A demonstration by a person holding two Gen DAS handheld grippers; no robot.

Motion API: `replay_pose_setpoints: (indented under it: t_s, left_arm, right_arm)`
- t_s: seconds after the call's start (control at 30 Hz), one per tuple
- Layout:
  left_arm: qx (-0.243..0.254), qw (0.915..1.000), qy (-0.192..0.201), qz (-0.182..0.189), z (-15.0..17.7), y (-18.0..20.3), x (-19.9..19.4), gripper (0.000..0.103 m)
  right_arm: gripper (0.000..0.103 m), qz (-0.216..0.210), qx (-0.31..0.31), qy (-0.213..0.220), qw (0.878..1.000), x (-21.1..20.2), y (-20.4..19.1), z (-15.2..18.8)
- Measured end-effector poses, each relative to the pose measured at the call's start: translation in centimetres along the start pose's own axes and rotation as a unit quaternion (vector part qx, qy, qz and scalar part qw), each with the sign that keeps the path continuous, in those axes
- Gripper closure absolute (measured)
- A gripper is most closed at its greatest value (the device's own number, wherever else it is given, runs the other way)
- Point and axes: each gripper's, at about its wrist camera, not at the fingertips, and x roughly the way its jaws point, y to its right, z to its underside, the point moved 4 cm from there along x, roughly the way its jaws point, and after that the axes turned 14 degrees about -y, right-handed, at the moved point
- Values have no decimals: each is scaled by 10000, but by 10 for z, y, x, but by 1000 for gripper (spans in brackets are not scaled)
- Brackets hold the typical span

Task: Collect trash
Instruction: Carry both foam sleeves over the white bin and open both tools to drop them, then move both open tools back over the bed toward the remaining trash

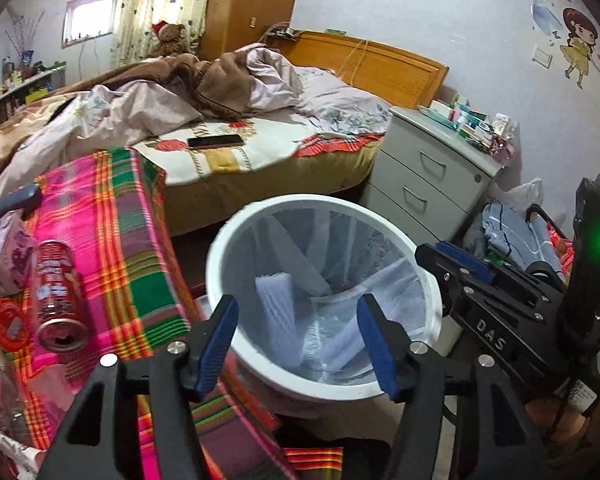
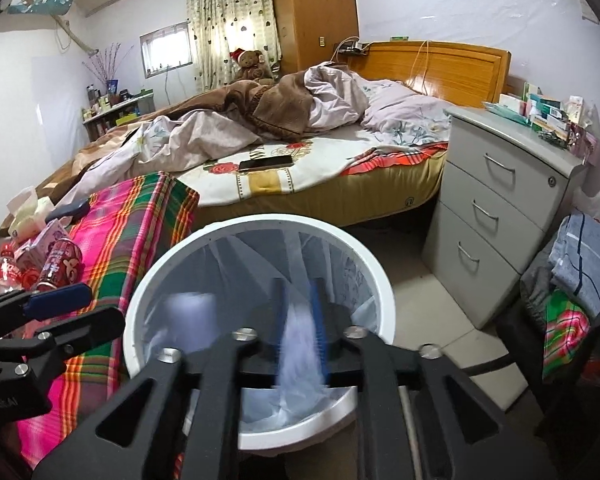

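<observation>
The bin (image 1: 324, 300) sits on the floor at the foot of the bed, white rim, thin clear liner, and both my grippers hang over its mouth. Inside it a pale ribbed wad of paper (image 1: 278, 300) lies against the liner on the left side, with crumpled film beside it. My left gripper (image 1: 298, 334) is spread, blue pads wide apart, nothing between them, pointing down into the bin. My right gripper (image 2: 300, 316) has its pads close together with a blurred white scrap (image 2: 300, 360) between them; I cannot tell whether the pads grip it or it is already dropping. Next trash, as I judge it: the red can (image 1: 58, 294), lying on its side on the plaid cloth (image 1: 112, 216) up and to the left of my left gripper, open mouth toward me, long axis running away toward the bed. My left gripper is the nearer one by far; the right one is across the bin from it. A plastic bottle (image 2: 6, 274) and a pink carton (image 1: 6, 256) lie just beside the can. Writing: the can has white lettering, too smeared to read; the right gripper's body, seen from the left view, reads "DAS"; boxes on the drawer unit (image 2: 500, 208) have print too small to make out. A phone (image 1: 215, 141) rests on the bed.
</observation>
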Motion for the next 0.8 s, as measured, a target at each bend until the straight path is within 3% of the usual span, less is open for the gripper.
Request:
replay_pose_setpoints:
  t_s: [0.07,0.43,0.8]
  left_arm:
    - [-62,9999,74,-40,2,-5,-7,37]
    - [-272,9977,447,-432,23,-37,-54,34]
    - [-725,9903,806,-867,54,-90,-101,34]
  right_arm:
    - [53,-100,26,83,9999,-6,-1,1]
    - [52,-327,2,245,9992,-23,-32,4]
    - [52,-785,-370,387,9955,-29,-91,2]
